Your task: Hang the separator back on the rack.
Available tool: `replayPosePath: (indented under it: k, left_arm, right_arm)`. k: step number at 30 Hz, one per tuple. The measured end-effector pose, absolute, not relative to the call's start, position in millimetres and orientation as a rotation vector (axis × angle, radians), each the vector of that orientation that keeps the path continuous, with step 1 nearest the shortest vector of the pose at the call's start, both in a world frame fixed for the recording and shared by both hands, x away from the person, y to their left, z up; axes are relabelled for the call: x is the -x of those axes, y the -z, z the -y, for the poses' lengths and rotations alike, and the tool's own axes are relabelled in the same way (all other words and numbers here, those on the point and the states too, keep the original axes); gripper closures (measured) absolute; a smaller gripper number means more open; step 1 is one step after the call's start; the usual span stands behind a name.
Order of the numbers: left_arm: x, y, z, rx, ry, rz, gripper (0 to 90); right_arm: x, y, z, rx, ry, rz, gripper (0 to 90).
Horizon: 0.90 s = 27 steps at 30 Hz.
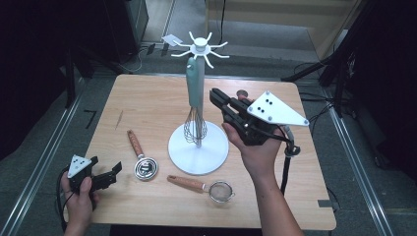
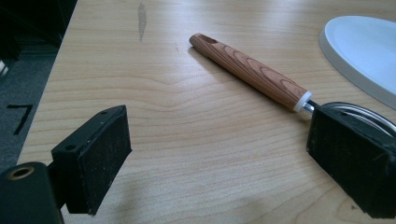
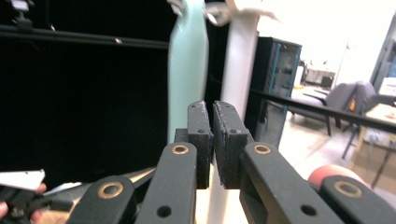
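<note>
A white utensil stand (image 1: 198,142) rises from the middle of the wooden table (image 1: 152,98). A whisk with a mint-green handle (image 1: 193,83) hangs from one of its top hooks. My right gripper (image 1: 213,94) is held in the air just right of that handle, jaws closed on nothing. In the right gripper view the shut gripper (image 3: 213,116) faces the mint handle (image 3: 187,70) and the white pole (image 3: 240,60). My left gripper (image 1: 105,166) rests open at the table's front left. In the left gripper view the open gripper (image 2: 217,135) points toward a wooden-handled utensil (image 2: 252,70).
Two wooden-handled utensils lie in front of the stand: one with a round coiled metal head (image 1: 145,168), and a small mesh strainer (image 1: 221,191). The stand's wide round base (image 2: 364,51) lies just beyond the first utensil. Dark equipment and cables surround the table.
</note>
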<state>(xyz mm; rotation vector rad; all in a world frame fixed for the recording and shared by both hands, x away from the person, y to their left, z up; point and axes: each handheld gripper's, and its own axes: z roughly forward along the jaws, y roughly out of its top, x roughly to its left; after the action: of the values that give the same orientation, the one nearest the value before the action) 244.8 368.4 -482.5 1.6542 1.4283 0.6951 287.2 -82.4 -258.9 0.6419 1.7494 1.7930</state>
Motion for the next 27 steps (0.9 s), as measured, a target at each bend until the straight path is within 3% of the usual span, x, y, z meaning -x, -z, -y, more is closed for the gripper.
replayPosePath:
  k: [15, 27]
  left_arm:
    - [-244, 483, -367, -1.648, -0.720, -1.431, 6.6]
    - [-242, 482, -373, -1.589, -0.710, -1.444, 6.6]
  right_arm:
    - [-280, 332, 113, -0.800, -1.697, -1.834, 83.5]
    - [-270, 363, 115, -0.820, -1.568, -1.971, 80.4]
